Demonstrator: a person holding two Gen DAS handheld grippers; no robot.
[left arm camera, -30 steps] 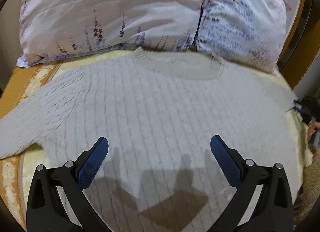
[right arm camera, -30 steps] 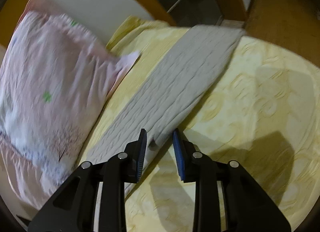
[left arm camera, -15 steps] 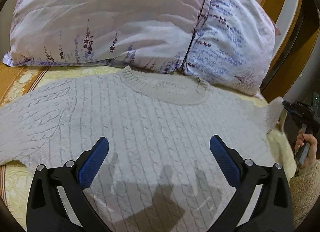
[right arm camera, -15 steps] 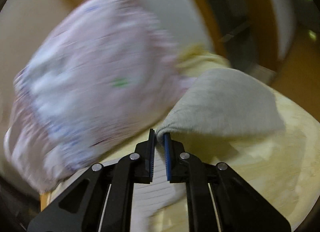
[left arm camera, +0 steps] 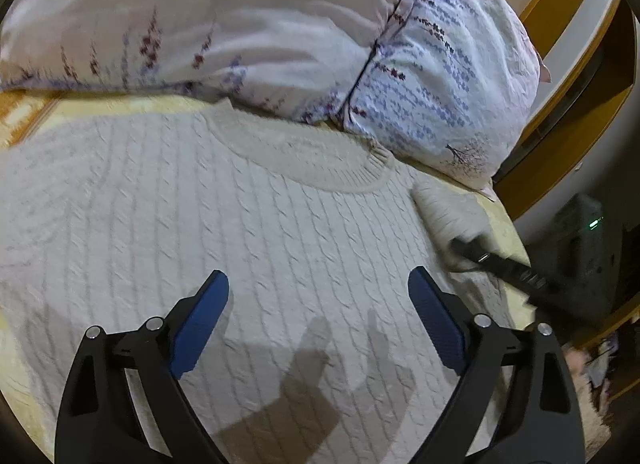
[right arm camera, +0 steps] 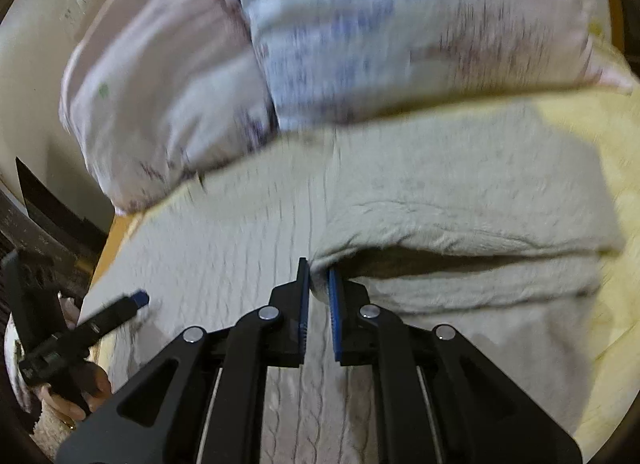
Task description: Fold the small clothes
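On the yellow bedspread [left arm camera: 500,219] lies the cream cable-knit sweater [left arm camera: 248,232], neck toward the floral pillows [left arm camera: 280,31]; its sleeve [right arm camera: 460,199] is lifted and doubled over the body; my right gripper [right arm camera: 318,284] is pinching the sleeve's edge, jaws nearly together w/ cloth between; my left gripper [left arm camera: 318,304] hovers over the sweater's chest, jaws spread wide but just been closing a bit, nothing between them.

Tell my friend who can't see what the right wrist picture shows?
The right claw is shut on a sleeve of a cream cable-knit sweater, folding it over the sweater's body on a yellow bedspread. A floral pillow lies behind, and the left claw pokes in at left.
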